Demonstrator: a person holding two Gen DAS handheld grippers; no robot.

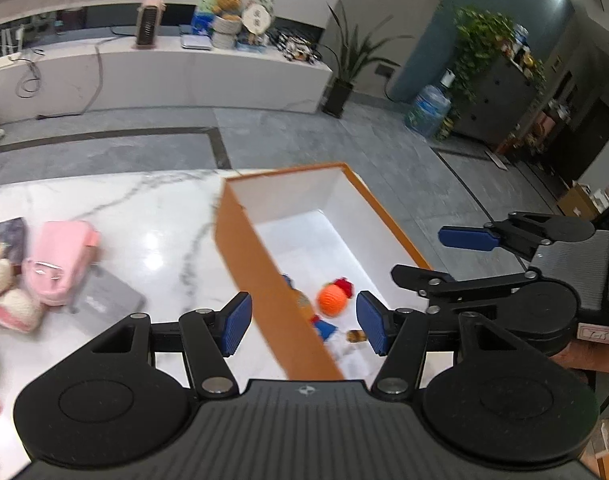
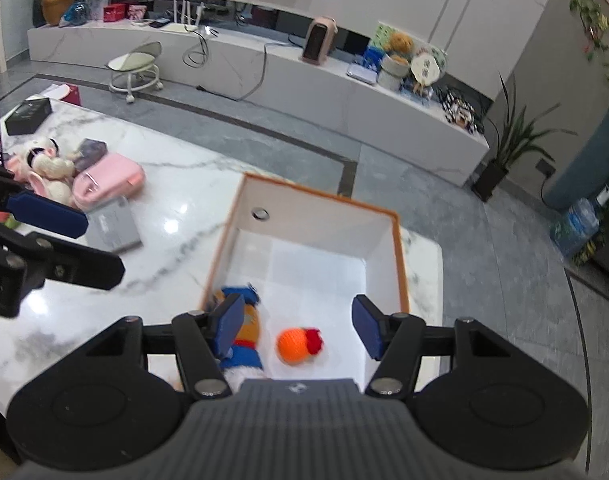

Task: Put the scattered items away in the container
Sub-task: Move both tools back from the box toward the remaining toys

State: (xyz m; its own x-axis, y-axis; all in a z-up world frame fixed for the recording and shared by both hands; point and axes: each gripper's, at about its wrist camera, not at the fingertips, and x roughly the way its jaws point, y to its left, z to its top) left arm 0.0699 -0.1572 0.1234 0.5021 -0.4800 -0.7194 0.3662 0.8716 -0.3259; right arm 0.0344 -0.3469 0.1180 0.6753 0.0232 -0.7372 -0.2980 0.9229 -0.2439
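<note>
both grippers hang over an orange-walled box [image 2: 396, 248] on a marble table [image 2: 172, 248], their blue-padded jaws spread wide with nothing between them. right gripper [image 2: 298, 326] hovers above the near end of the box, where an orange ball [image 2: 294, 346] with a red tuft lies on the white floor beside a blue and orange doll [image 2: 246, 332]; the doll sits against the left wall, partly hidden behind the gripper's left finger. left gripper [image 1: 304, 322] straddles the box's near orange wall [image 1: 264, 288], one pad over the tabletop and the other over the inside, with the same ball [image 1: 331, 300] seen just past the wall. a small brown item [image 1: 356, 336] lies near the ball, too blurred to identify.

well apart from the box, toward the left of the table, the loose things wait in a cluster: a pink pouch [image 2: 106, 180], a grey case [image 2: 114, 228] just in front of it, a white and pink plush [image 2: 44, 168] touching the pouch's far side, and a dark packet [image 2: 89, 150] behind them. a black box [image 2: 27, 114] sits further back near the table's edge.

beyond the table lie a grey tiled floor, a long white counter [image 2: 344, 96] carrying a pink heater [image 2: 318, 40], a round stool [image 2: 135, 66] and a potted plant [image 2: 512, 136].
</note>
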